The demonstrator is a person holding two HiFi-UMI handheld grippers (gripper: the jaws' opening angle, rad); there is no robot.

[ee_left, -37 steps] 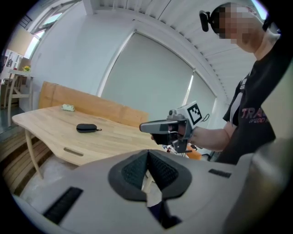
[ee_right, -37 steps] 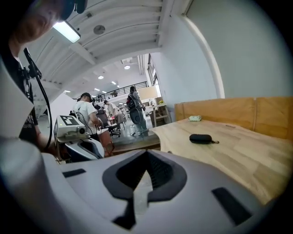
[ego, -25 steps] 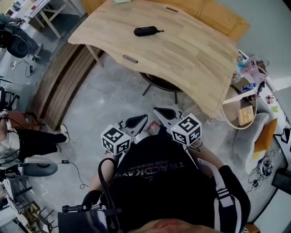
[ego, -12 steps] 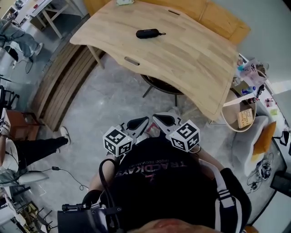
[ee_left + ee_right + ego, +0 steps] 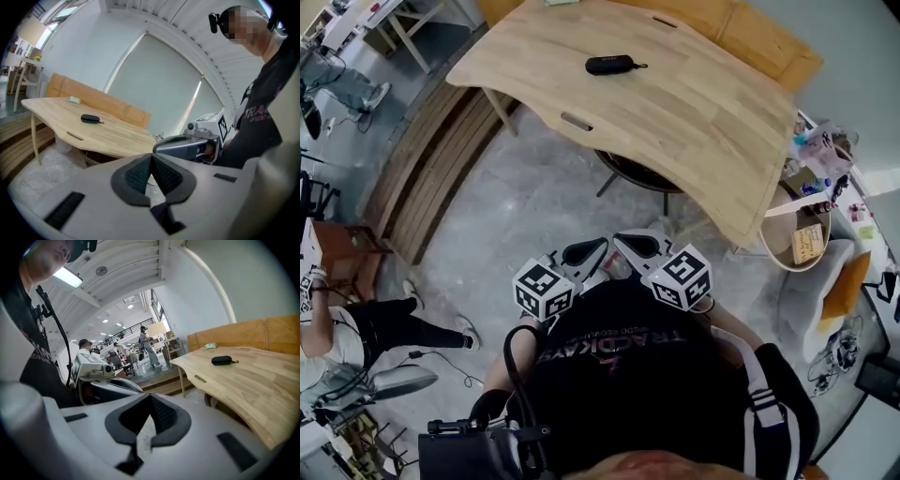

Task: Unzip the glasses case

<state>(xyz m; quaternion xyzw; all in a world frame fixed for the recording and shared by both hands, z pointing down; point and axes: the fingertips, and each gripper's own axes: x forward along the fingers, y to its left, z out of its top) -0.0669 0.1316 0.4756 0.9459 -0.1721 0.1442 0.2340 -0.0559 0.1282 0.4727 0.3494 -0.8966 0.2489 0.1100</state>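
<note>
A black zipped glasses case [image 5: 611, 64] lies on the far part of the light wooden table [image 5: 694, 122], its pull tab pointing right. It also shows small and distant, as the case [image 5: 90, 118] in the left gripper view and the case [image 5: 221, 360] in the right gripper view. My left gripper [image 5: 584, 251] and right gripper [image 5: 639, 246] are held close to my chest, side by side, well short of the table. Both are shut with nothing between the jaws, as seen at the left gripper [image 5: 151, 158] and the right gripper [image 5: 150, 401].
A wooden bench [image 5: 750, 33] runs behind the table. A dark round stool [image 5: 628, 173] stands under its near edge. A round side table [image 5: 795, 234] with small items is at the right. A person [image 5: 384, 323] walks on the floor at the left, beside a slatted wooden platform [image 5: 431, 169].
Both grippers have kept their place by my chest. The person on the floor at the left has walked on. The view has shifted slightly, so the table and case sit a little further right.
</note>
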